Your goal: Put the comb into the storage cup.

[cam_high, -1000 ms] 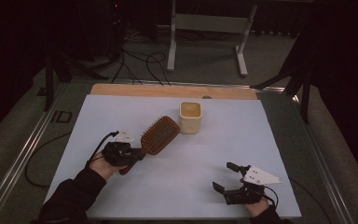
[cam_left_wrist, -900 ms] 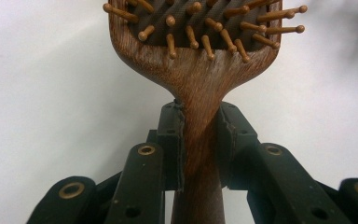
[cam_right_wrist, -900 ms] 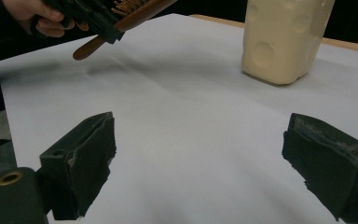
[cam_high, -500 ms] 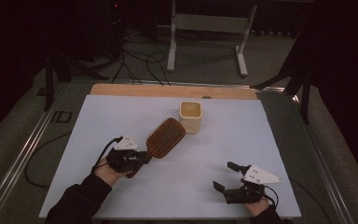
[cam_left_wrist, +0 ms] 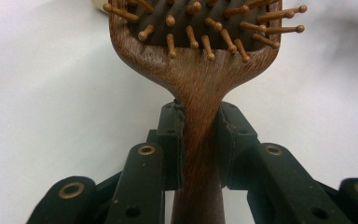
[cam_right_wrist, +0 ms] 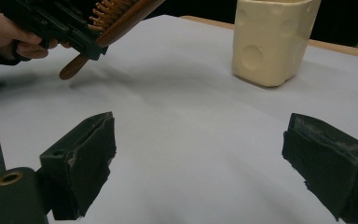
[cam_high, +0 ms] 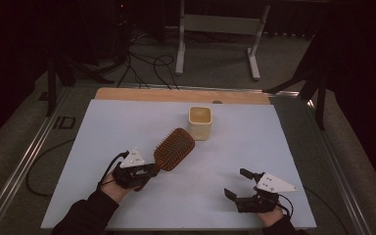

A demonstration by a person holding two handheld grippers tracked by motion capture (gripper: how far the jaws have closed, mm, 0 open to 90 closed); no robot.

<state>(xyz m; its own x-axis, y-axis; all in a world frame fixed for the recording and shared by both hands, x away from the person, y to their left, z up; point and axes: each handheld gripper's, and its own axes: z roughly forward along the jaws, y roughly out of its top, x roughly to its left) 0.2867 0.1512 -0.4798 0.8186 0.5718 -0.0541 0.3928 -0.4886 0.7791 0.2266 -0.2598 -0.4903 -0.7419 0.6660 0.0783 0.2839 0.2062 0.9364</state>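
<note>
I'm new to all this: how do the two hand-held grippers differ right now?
The left gripper is clamped on the wooden hairbrush by its handle, while the right gripper stands wide open with nothing between its jaws. The left is nearer the cream cup; the right is farther off. Both have black jaws.

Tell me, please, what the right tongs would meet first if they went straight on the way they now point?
Probably nothing at first: the open right tongs face bare white table. Further along that line stands the cream cup, slightly right of centre, so they would likely reach it first, though depth is hard to judge.
</note>
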